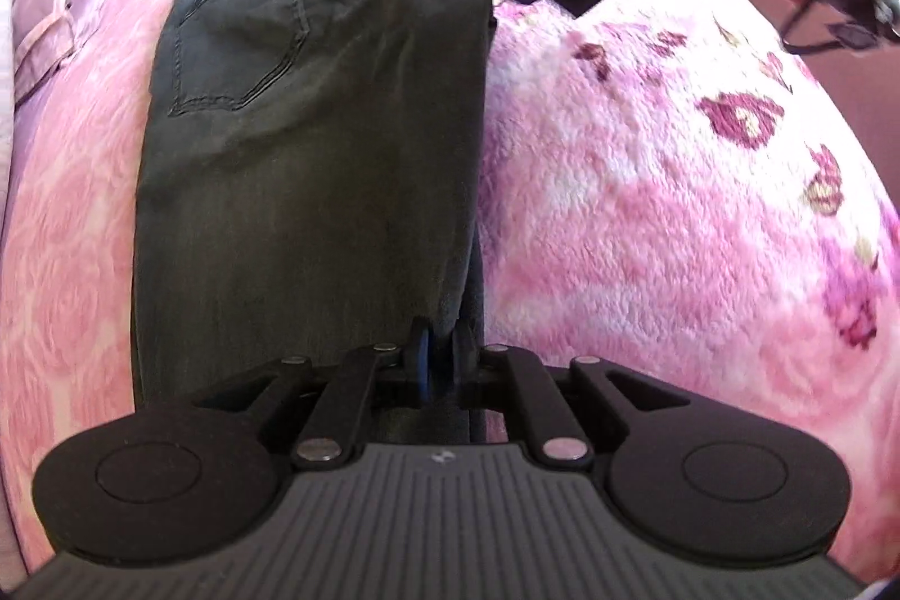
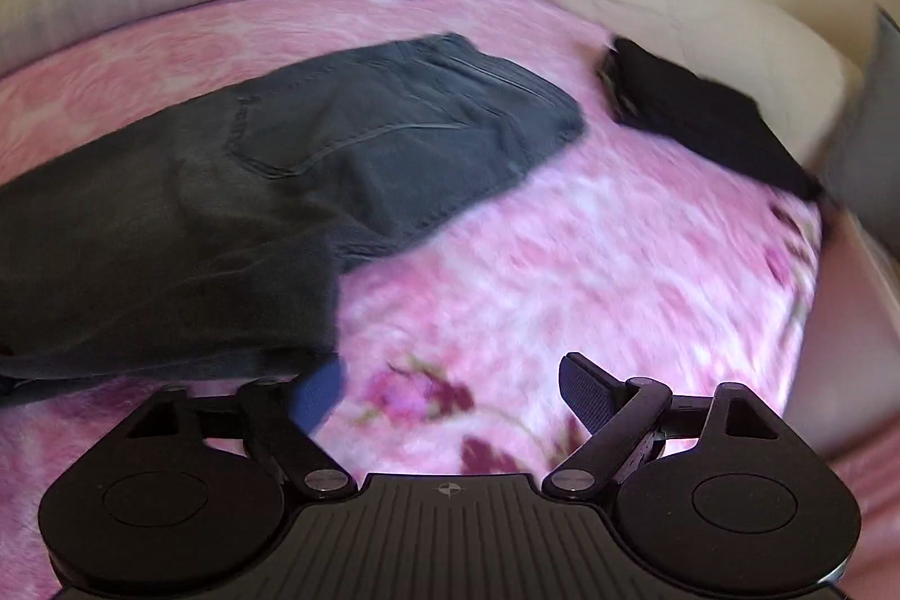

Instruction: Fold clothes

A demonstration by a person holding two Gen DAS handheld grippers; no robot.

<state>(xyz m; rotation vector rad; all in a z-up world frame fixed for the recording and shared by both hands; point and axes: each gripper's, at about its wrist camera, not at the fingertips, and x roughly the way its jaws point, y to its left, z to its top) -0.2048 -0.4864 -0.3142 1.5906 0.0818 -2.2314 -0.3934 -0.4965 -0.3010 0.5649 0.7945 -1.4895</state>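
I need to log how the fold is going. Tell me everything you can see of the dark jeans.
The dark jeans are charcoal-grey denim, lying folded on the pink floral blanket. A stitched back pocket faces up, and a folded-over layer covers part of the seat. The left gripper has its nearly closed pads at the near fold edge, with cloth between them. The right gripper stands open just beside the jeans' corner, holding nothing.
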